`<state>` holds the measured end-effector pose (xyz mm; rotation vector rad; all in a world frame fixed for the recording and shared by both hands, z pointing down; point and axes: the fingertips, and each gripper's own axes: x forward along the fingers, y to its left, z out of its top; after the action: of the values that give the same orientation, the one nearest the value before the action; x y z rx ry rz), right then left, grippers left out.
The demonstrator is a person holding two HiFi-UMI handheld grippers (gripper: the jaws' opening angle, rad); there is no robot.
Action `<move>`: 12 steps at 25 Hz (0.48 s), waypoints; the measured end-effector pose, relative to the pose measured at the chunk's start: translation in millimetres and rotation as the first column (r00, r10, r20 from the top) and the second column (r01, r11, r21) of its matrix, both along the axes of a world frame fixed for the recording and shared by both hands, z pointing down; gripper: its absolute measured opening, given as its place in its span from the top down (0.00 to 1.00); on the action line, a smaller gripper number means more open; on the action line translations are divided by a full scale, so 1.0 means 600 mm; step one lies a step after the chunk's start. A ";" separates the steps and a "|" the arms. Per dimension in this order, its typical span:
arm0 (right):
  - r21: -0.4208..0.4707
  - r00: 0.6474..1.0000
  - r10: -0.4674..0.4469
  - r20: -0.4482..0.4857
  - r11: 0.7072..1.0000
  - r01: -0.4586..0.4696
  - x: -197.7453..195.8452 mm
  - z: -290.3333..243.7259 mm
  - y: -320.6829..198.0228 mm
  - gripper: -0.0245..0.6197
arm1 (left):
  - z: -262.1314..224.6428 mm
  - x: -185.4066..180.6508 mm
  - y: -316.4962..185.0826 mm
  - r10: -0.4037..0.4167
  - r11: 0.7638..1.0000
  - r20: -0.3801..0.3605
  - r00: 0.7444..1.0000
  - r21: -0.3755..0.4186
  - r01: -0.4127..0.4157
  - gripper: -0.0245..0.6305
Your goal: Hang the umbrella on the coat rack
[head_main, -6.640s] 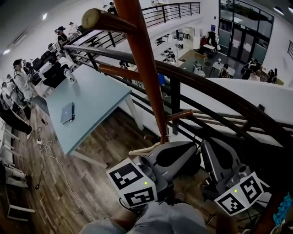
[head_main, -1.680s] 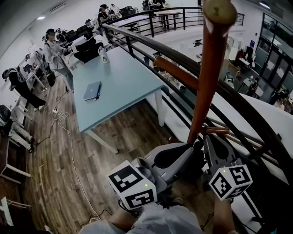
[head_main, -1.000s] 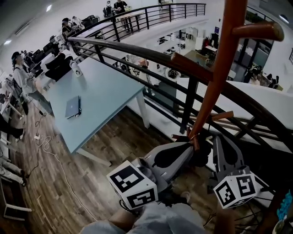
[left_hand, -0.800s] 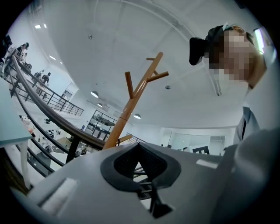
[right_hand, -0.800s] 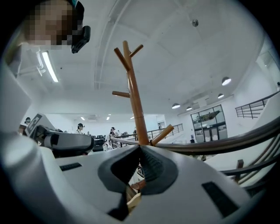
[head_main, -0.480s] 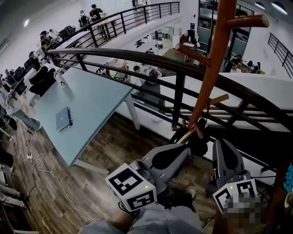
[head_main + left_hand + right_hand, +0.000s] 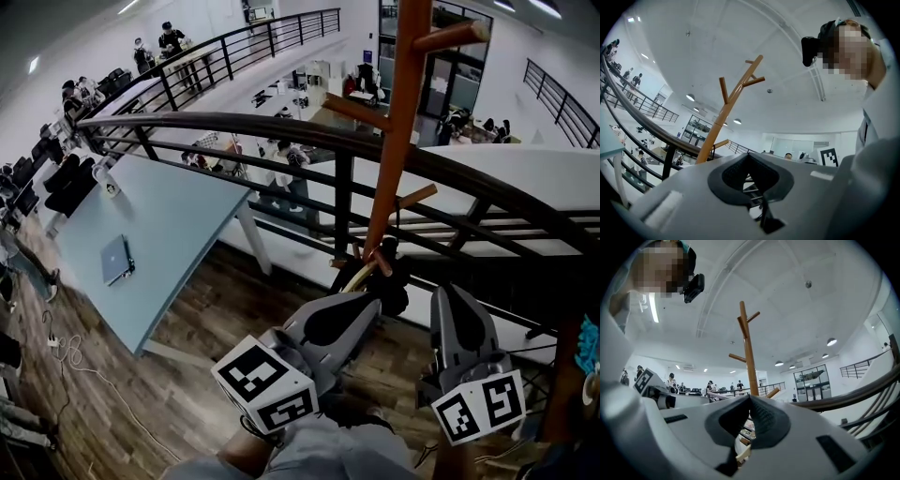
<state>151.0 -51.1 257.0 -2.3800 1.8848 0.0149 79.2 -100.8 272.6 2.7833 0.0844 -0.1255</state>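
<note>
In the head view the orange-brown coat rack (image 7: 396,131) rises just before the railing. A dark folded umbrella (image 7: 392,281) with a curved pale wooden handle (image 7: 360,276) hangs low against the pole, a thin strap (image 7: 395,220) running up to a short peg (image 7: 415,197). My left gripper (image 7: 367,302) is shut with nothing in it, its tip just below the umbrella. My right gripper (image 7: 448,294) is shut and holds nothing, to the right of the bundle. The left gripper view shows the rack (image 7: 725,112) and the strap loop (image 7: 713,151) beyond its shut jaws. The rack (image 7: 749,352) also shows in the right gripper view.
A curved black railing (image 7: 281,127) runs behind the rack, with a drop to a lower floor beyond. A pale blue table (image 7: 141,234) with a laptop (image 7: 116,259) stands at the left on wooden flooring (image 7: 187,375). People stand far off at the back left.
Both grippers have drawn back a little from the rack, and my view has swung. The umbrella stays hanging on the rack by its strap.
</note>
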 end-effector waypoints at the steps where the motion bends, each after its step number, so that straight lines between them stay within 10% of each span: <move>1: 0.004 1.000 -0.001 -0.002 1.000 0.001 0.001 -0.003 0.003 0.96 | -0.002 0.004 0.003 0.001 1.000 -0.001 1.000 0.001 -0.001 0.95; 12: 0.027 0.999 -0.031 -0.014 0.999 0.032 0.022 -0.018 0.024 0.96 | -0.015 0.039 0.023 -0.020 1.000 -0.009 1.000 0.015 0.020 0.95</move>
<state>164.5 -36.8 246.2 -2.3386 1.9152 0.0541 102.7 -87.2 263.7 2.7990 0.0605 -0.1427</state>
